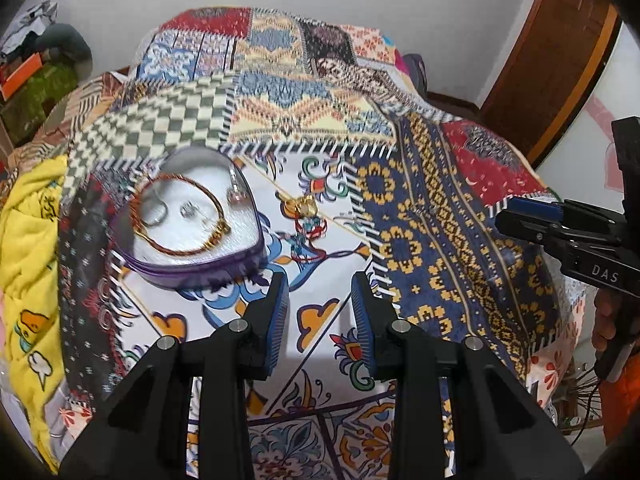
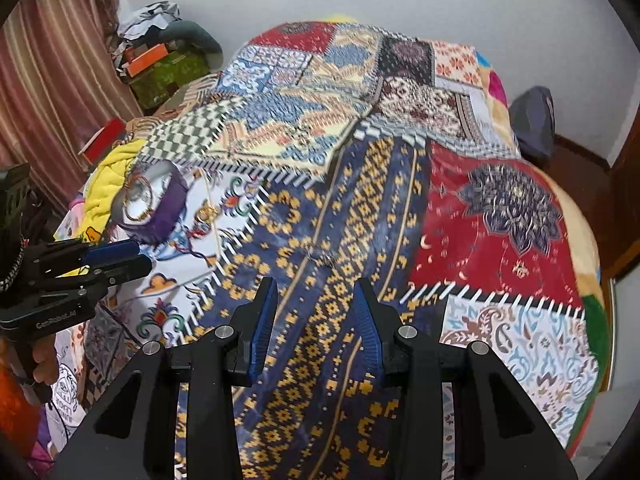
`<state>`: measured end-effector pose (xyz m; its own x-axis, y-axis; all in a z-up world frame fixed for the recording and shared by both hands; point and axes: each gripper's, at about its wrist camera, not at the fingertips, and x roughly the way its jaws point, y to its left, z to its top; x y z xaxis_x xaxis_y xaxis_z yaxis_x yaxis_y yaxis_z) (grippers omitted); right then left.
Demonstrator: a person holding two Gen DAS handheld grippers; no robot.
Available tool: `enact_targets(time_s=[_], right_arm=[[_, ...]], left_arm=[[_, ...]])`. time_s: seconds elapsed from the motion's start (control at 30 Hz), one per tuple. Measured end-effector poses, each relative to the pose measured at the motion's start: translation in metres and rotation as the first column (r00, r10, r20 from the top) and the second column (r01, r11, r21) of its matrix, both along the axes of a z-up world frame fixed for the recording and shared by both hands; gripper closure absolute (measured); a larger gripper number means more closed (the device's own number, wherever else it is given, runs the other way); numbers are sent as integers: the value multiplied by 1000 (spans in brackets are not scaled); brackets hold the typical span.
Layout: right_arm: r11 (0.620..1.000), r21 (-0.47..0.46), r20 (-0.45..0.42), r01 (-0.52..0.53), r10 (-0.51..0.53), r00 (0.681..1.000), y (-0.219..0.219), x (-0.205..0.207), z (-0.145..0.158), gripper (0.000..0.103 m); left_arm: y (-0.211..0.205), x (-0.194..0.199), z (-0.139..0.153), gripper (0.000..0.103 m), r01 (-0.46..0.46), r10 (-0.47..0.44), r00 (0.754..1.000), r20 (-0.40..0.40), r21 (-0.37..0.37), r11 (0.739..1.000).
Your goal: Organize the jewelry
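Note:
A purple heart-shaped box (image 1: 200, 268) with a white lining lies open on the patchwork quilt (image 1: 304, 112). It holds a gold and red bangle (image 1: 180, 240), a ring (image 1: 154, 216) and small sparkly pieces. To the right of the box, a gold ornament (image 1: 306, 207) and a beaded thread piece (image 1: 310, 227) rest on the white floral patch. A thin silvery piece (image 2: 320, 256) lies on the blue and yellow patch. My left gripper (image 1: 320, 292) hovers open and empty, just in front of the box. My right gripper (image 2: 316, 292) is open and empty, near the silvery piece.
A yellow printed cloth (image 1: 28, 280) lies bunched at the quilt's left edge. Boxes and clutter (image 2: 160, 64) pile up by the wall and curtain (image 2: 52, 80). A wooden door frame (image 1: 560, 72) stands at the right. A hand (image 1: 608, 320) holds the right gripper.

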<state>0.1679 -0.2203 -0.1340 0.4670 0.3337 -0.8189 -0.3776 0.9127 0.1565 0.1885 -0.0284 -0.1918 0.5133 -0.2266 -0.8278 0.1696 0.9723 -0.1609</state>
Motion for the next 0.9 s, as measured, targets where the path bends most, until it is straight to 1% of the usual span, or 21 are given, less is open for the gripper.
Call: enact_targets(time_s=[0.2, 0.37, 0.47, 0.53, 0.63, 0.7, 0.73, 0.77, 0.8, 0.87, 0.9], right_arm=[[1000, -4, -42, -18, 18, 999, 1, 11, -20, 67], [999, 3, -64, -43, 43, 997, 6, 24, -31, 67], [999, -10, -78, -47, 46, 996, 9, 32, -39, 67], [999, -20, -82, -32, 30, 996, 9, 38, -44, 67], [1000, -4, -97, -15, 14, 995, 7, 46, -47, 68], [1000, -21, -95, -6, 4, 995, 8, 50, -49, 73], [1000, -23, -99, -8, 5, 995, 9, 52, -50, 79], [1000, -23, -105, -6, 4, 994, 9, 53, -52, 82], [1000, -22, -106, -7, 4, 994, 10, 55, -52, 83], [1000, -23, -106, -14, 12, 994, 10, 56, -53, 91], [1000, -21, -109, -15, 13, 994, 11, 57, -54, 92]], left_arm=[[2, 10, -21, 71, -30, 31, 999, -41, 7, 1000], [6, 19, -25, 71, -40, 39, 999, -33, -10, 999], [6, 25, -28, 72, -44, 43, 999, -28, -10, 999], [5, 28, -28, 72, -42, 42, 999, -23, -12, 999], [5, 30, -30, 72, -44, 44, 999, -13, -16, 999], [5, 30, -31, 72, -47, 47, 999, -6, -18, 999], [5, 30, -32, 72, -48, 48, 999, -2, -16, 999], [4, 29, -32, 71, -47, 47, 999, 2, -12, 999], [3, 29, -32, 72, -46, 46, 999, 4, -8, 999], [2, 29, -32, 72, -42, 42, 999, 9, 1, 999], [2, 29, -32, 72, -40, 40, 999, 9, 3, 999]])
